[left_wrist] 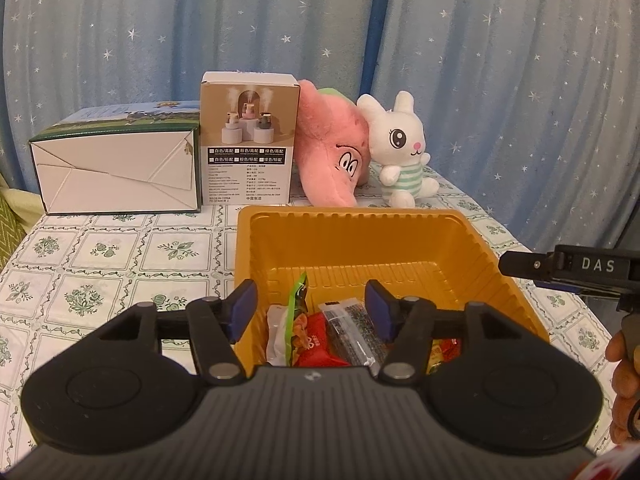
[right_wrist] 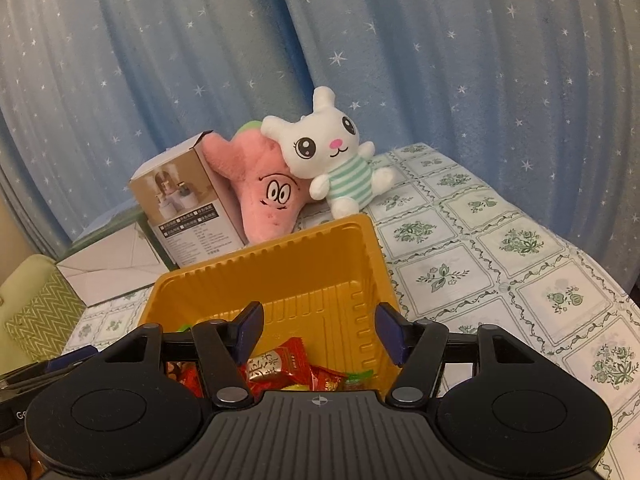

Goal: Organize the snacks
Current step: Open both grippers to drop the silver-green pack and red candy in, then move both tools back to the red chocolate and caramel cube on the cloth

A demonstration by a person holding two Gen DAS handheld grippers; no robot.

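Snacks (left_wrist: 320, 332) lie heaped in the near end of an orange tray (left_wrist: 360, 236), low in the centre of the left wrist view: a red packet, a clear wrapper with dark contents and a green-edged pouch standing on end. Left tongs (left_wrist: 312, 308) hang above this heap with jaws parted and nothing between the blue pads (left_wrist: 244, 304). Right tongs (right_wrist: 320, 330) hover over the same tray (right_wrist: 224, 276) in the right wrist view, jaws likewise apart and empty, with red and gold wrapped sweets (right_wrist: 280, 364) below them (none is touched by a pad). At the right edge of the left view part of the right tongs' body and a hand (left_wrist: 624, 384) show. Behind the tray, on the tabletop (left_wrist: 120, 248) with its green-flowered cloth, stand a humidifier box (left_wrist: 250, 140) and a white carton (left_wrist: 116, 168) at the left, a pink plush (left_wrist: 332, 152) leaning against a white rabbit plush (left_wrist: 404, 148) in the centre. A blue starred curtain (left_wrist: 480, 60) fills the upper frame.
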